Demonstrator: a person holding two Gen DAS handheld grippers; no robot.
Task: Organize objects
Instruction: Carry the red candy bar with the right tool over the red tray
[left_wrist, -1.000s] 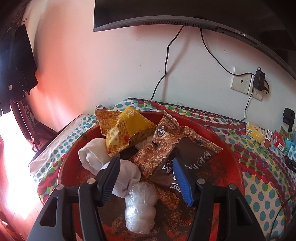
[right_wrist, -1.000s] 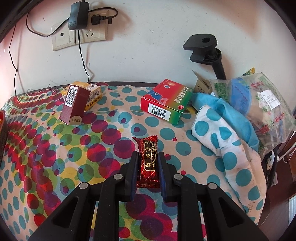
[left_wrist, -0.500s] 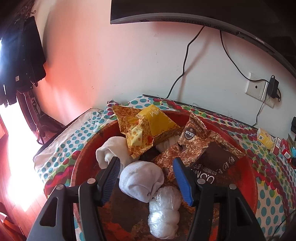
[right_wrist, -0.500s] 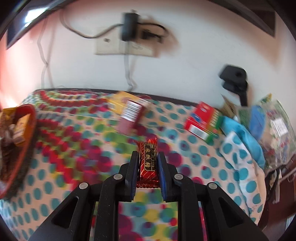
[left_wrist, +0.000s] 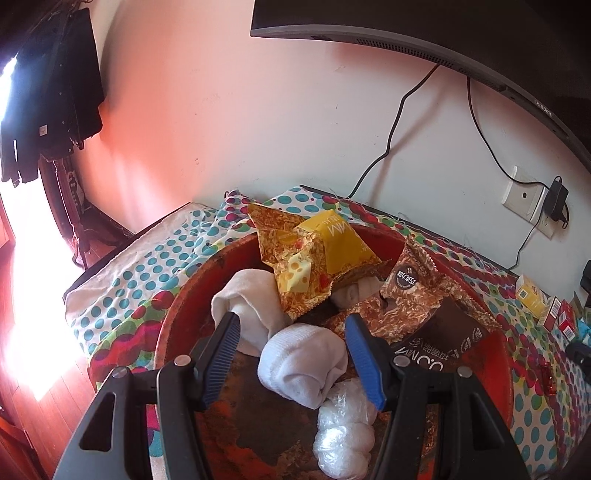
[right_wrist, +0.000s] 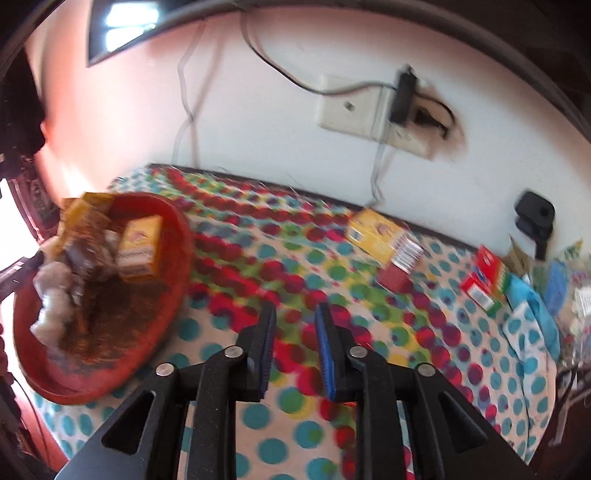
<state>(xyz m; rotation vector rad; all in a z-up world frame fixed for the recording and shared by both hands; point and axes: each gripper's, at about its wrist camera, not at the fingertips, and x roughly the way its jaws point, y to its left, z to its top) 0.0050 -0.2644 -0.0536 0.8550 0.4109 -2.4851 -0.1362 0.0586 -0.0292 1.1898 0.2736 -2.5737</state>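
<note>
A red basin (left_wrist: 173, 325) on the dotted tablecloth holds snack packets (left_wrist: 317, 254), rolled white socks (left_wrist: 303, 358) and a clear plastic bundle (left_wrist: 343, 439). My left gripper (left_wrist: 291, 354) is open just above the basin, its jaws either side of a white sock. My right gripper (right_wrist: 293, 343) is open and empty above the tablecloth, right of the basin (right_wrist: 177, 258). A small red candy bar (left_wrist: 547, 376) lies on the cloth right of the basin in the left wrist view. The right wrist view is blurred.
A yellow box (right_wrist: 373, 230), a dark red box (right_wrist: 400, 266) and a red-green box (right_wrist: 485, 280) lie on the cloth near the wall. A blue dotted cloth heap (right_wrist: 532, 321) and plastic bags sit at the right. A wall socket with charger (right_wrist: 400, 99) is behind.
My right gripper swung left towards the basin and opened; the red candy bar it held is gone from its jaws. My left gripper shifted over the white sock and stays open.
</note>
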